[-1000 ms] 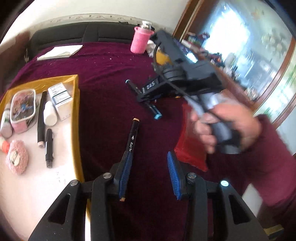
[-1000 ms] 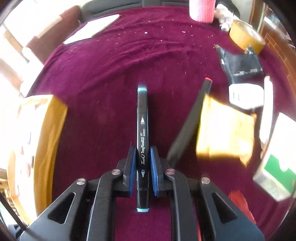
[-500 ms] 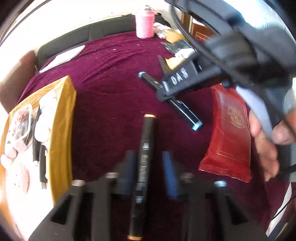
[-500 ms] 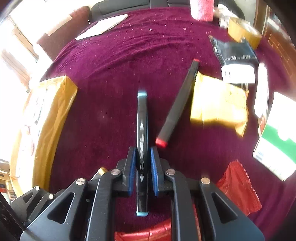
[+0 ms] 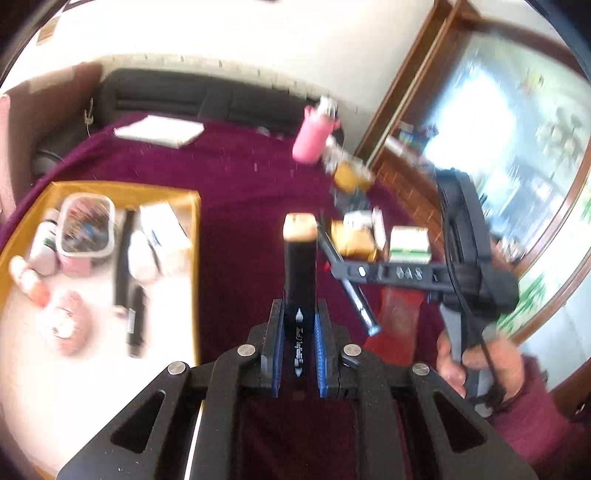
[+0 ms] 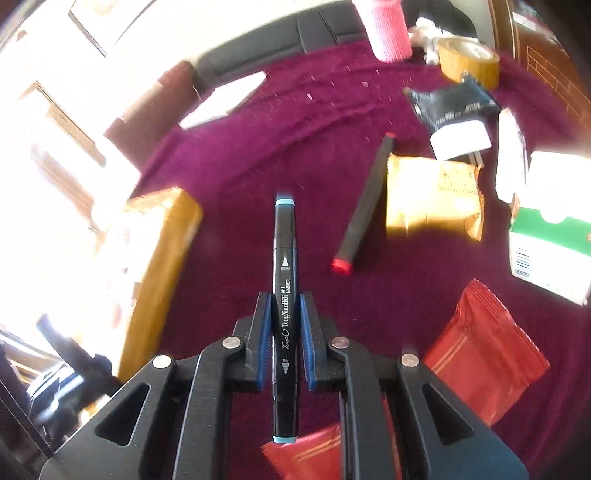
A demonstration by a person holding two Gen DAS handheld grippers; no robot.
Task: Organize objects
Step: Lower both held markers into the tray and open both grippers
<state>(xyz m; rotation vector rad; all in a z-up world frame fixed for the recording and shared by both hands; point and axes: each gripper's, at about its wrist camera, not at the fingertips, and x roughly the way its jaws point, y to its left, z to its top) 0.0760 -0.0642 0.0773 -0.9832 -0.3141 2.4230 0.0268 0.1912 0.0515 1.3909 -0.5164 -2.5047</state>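
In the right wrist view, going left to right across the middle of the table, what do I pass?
Yellow tray → blue-capped marker shut in the right gripper → red-capped marker → gold packet → green-and-white box.

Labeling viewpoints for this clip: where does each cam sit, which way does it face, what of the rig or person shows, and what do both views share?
Left wrist: on the left gripper, facing along its fingers over the maroon cloth toward the tray; jaws clamp an orange-capped marker; the right hand and its gripper show.
Right wrist: on the right gripper, looking down at the cloth; jaws clamp a blue-capped marker.
Shared: tray, pink cup, red packet, red-capped marker.
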